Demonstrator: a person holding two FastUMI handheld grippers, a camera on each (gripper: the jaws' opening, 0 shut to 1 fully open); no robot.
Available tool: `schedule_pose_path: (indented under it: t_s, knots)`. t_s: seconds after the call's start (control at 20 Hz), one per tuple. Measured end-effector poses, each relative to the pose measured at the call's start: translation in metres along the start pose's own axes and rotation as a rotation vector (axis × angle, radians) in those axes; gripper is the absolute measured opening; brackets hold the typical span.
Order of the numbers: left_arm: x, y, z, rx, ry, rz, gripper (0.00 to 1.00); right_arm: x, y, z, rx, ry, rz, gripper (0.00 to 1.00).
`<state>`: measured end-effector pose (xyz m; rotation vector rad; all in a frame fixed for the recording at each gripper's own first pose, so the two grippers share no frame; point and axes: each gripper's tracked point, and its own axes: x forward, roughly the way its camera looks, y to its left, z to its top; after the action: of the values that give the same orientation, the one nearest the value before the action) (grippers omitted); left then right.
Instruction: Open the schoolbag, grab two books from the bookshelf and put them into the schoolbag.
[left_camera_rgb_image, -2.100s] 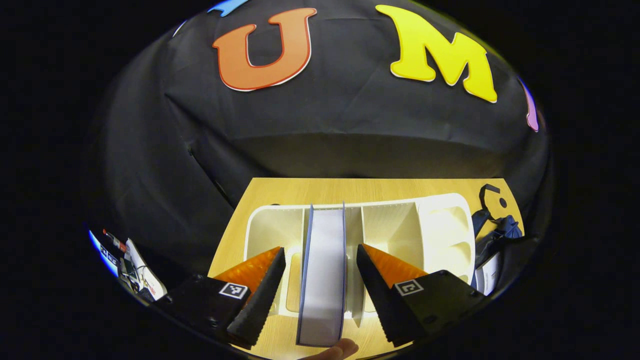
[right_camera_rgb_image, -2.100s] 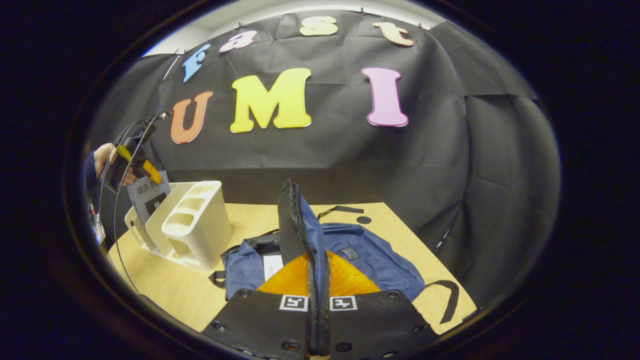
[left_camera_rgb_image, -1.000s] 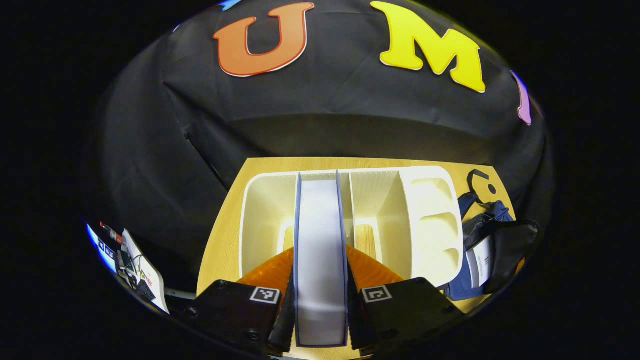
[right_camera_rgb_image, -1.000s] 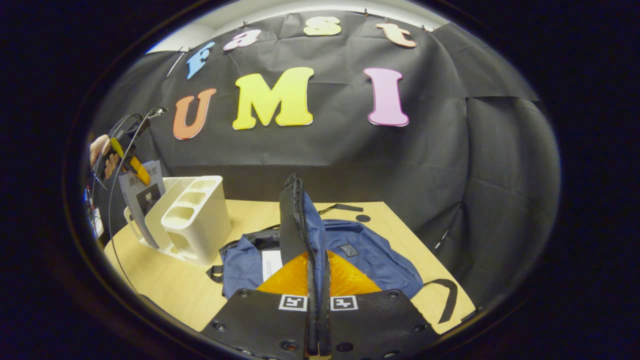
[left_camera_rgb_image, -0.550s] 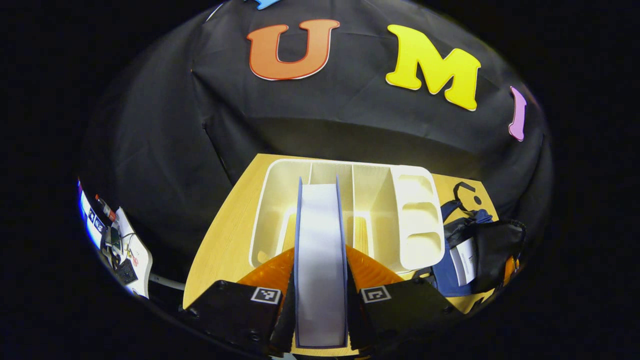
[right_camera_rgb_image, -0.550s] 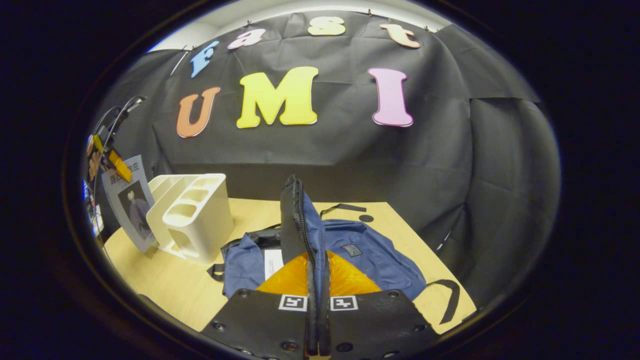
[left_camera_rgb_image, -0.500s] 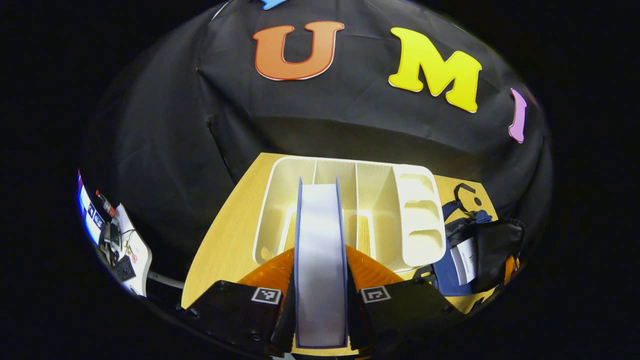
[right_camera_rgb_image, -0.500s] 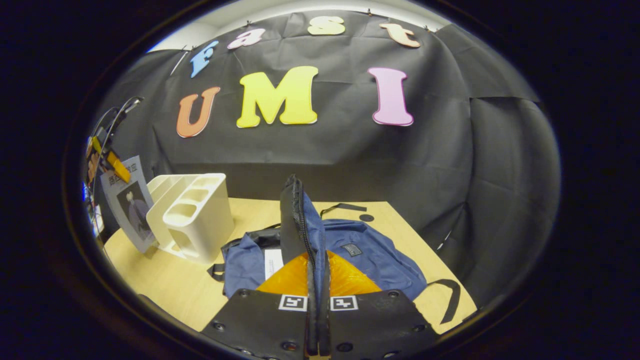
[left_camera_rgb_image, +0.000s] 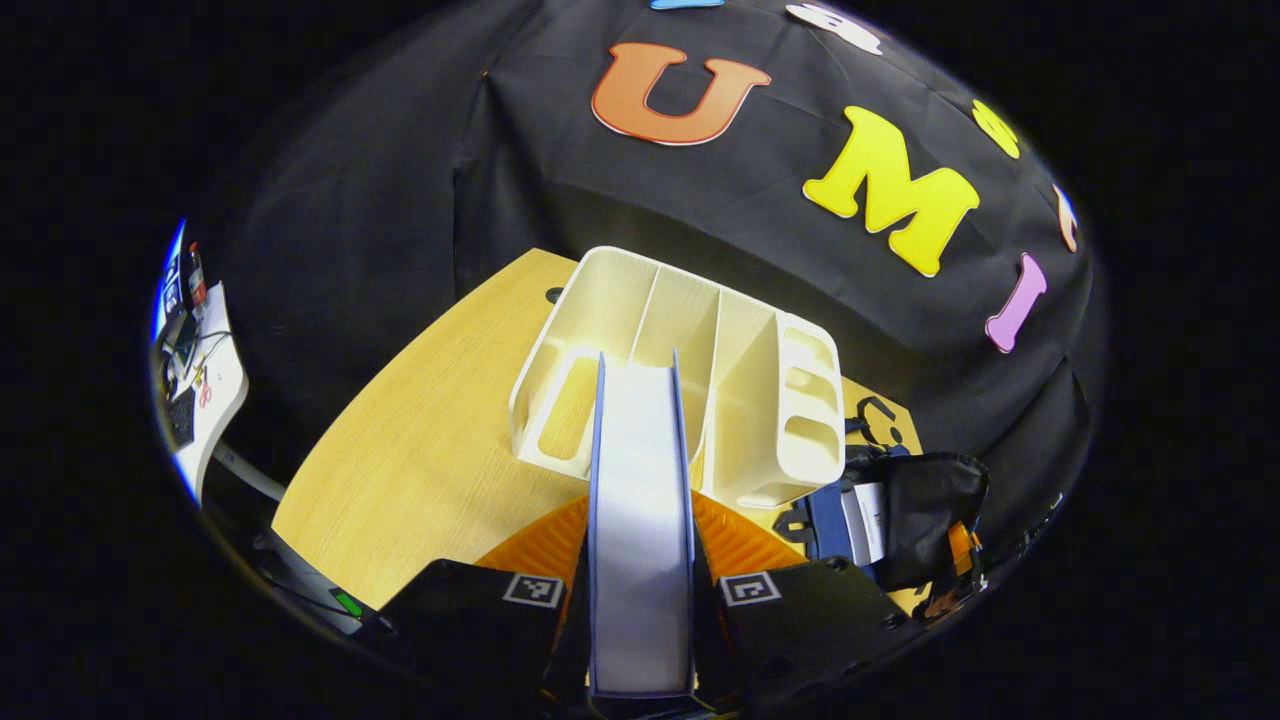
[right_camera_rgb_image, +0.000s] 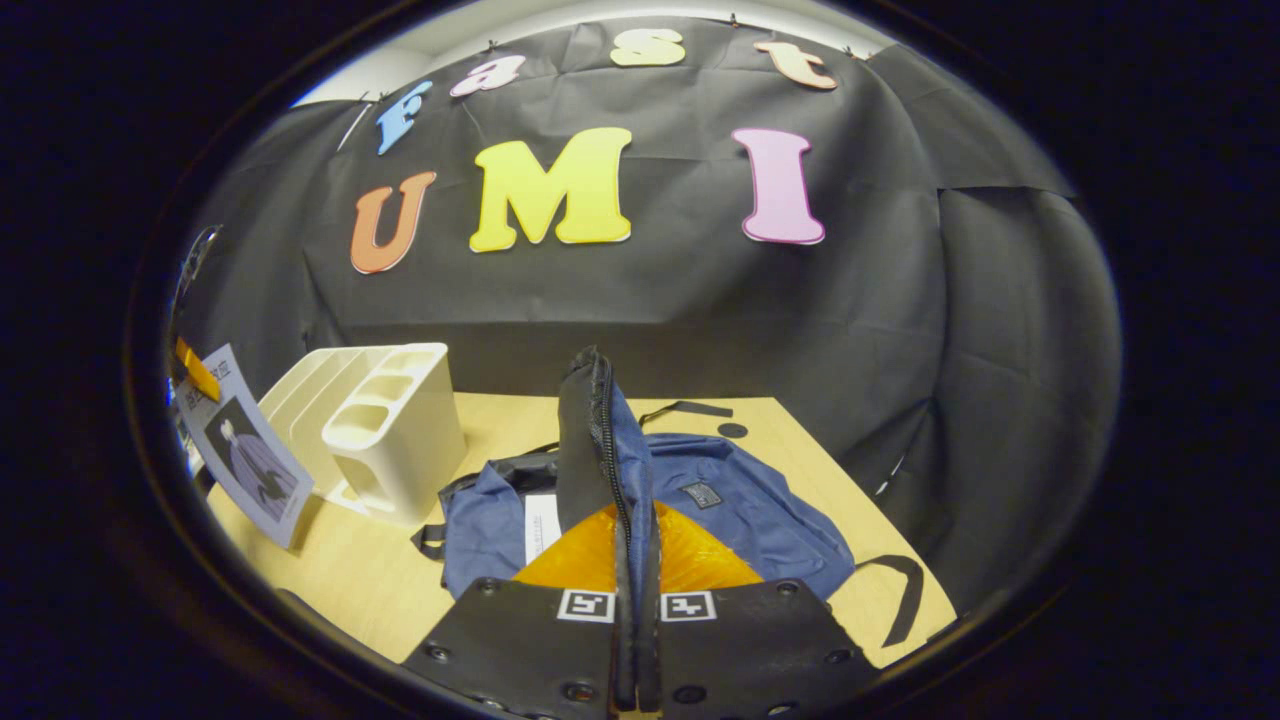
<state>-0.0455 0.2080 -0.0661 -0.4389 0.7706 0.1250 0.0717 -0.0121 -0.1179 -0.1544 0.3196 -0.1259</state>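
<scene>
In the left gripper view, the left gripper (left_camera_rgb_image: 640, 610) has its jaws clamped on a book (left_camera_rgb_image: 640, 520), one jaw against each cover, with the page edges facing the camera. The book is held edge-on, clear of the white bookshelf (left_camera_rgb_image: 690, 385), which stands on the wooden surface (left_camera_rgb_image: 420, 470) just beyond the book's far end. The bookshelf shows several open slots divided by upright walls, with a block of smaller cells at its right end. Right of the bookshelf and close against its corner lies the dark blue schoolbag (left_camera_rgb_image: 890, 510), with a white tag on its cloth and a black strap trailing behind it.

In the right gripper view, the right gripper (right_camera_rgb_image: 637, 600) has its jaws closed tight on the schoolbag's zipper edge (right_camera_rgb_image: 597, 440), which stands lifted up above the rest of the schoolbag (right_camera_rgb_image: 740, 510). The schoolbag lies flat on the surface (right_camera_rgb_image: 340, 570) just right of the bookshelf (right_camera_rgb_image: 385, 430), with black straps spread out behind it and to its right. Left of the bookshelf the book (right_camera_rgb_image: 245, 460) hangs tilted above the surface, its pale cover with a dark figure turned toward the camera. Part of the left gripper (right_camera_rgb_image: 197, 370) shows at the book's upper corner.
</scene>
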Motion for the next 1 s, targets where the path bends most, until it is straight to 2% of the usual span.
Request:
schedule_pose_path:
  t_s: [0.25,0.5,0.75,0.9,1.0]
  knots:
    - [-0.01,-0.022,-0.023,-0.126,0.006,-0.117,0.43,0.0,0.001,-0.001,-0.009,0.006,0.0,0.02]
    - [-0.014,-0.073,-0.058,-0.209,0.074,-0.293,0.43,0.003,0.001,-0.002,-0.011,0.016,-0.003,0.02]
    - [0.01,-0.123,-0.082,-0.274,0.136,-0.408,0.43,0.003,0.001,-0.003,-0.004,0.018,-0.002,0.02]
    - [0.023,-0.138,-0.079,-0.328,0.126,-0.422,0.43,0.002,-0.003,-0.002,0.006,0.018,-0.004,0.02]
    - [0.029,-0.157,-0.075,-0.367,0.122,-0.459,0.43,0.001,-0.003,-0.002,0.01,0.024,-0.001,0.02]
